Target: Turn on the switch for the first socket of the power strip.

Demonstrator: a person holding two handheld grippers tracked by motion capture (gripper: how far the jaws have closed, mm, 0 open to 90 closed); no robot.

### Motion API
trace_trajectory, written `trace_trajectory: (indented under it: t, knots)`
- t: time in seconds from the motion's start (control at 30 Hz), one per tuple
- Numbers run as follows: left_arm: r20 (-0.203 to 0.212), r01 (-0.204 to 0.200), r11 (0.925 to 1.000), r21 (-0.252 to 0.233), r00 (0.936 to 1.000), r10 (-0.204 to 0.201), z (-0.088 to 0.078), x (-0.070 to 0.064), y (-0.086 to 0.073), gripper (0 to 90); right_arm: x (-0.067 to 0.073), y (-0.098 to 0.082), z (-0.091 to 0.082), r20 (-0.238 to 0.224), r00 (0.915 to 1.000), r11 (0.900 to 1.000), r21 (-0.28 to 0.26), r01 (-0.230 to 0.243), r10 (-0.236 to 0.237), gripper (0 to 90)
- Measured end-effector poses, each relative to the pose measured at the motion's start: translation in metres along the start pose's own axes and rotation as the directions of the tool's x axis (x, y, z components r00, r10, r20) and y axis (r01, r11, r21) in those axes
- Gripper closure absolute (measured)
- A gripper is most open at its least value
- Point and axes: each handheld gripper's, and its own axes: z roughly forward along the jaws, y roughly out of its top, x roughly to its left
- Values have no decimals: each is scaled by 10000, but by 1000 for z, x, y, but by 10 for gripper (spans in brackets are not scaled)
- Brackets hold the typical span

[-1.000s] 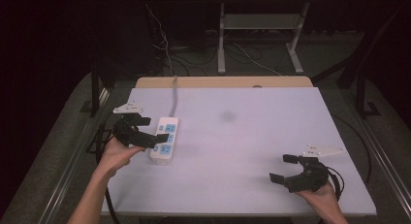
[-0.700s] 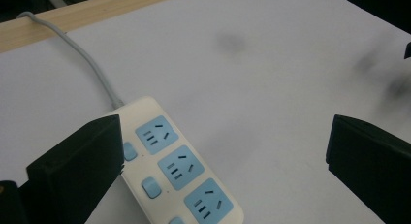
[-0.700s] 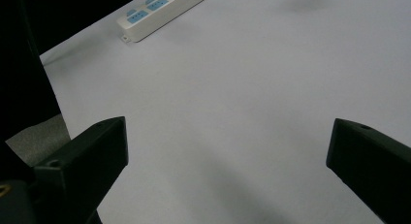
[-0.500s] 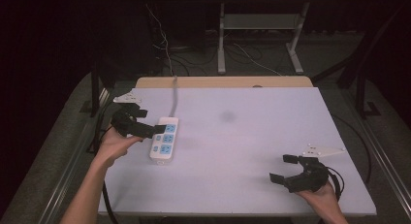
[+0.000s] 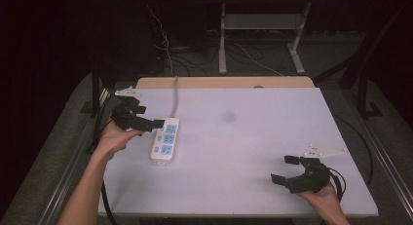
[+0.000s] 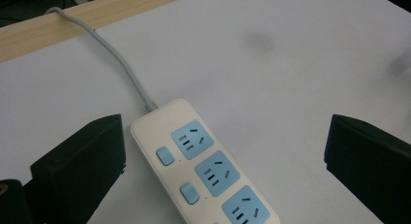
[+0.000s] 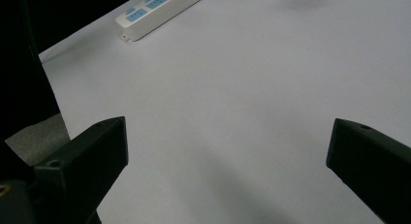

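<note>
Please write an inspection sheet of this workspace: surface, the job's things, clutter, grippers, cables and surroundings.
Surface: pale lilac table top with a faint dark smudge; a wooden strip along the far edge.
Job's things: white power strip with three blue sockets and blue switches, lying flat near the left side.
Clutter: nothing seen.
Grippers: left gripper open, jaws beside the strip's far end; right gripper open over bare table, near the front right corner.
Cables: the strip's grey cord runs over the far edge.
Surroundings: dark floor with loose wires and a metal frame behind.

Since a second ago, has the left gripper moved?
Yes. The left gripper drew back toward the table's far-left corner, off the white power strip, jaws open.
</note>
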Motion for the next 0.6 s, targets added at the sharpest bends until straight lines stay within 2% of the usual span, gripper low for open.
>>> trace_trajectory:
  t: [0.4,0.5,0.6]
  knots:
    - [-154,426,9990,117,9990,-424,9,16,0,53,0,0,1,11,10000,10000,25,11,-11,8]
    - [-149,451,9989,161,9989,-449,11,18,0,96,0,0,1,4,10000,10000,36,35,-35,8]
    - [-371,431,9990,73,9984,-428,15,20,0,200,0,0,1,3,10000,10000,34,21,-21,8]
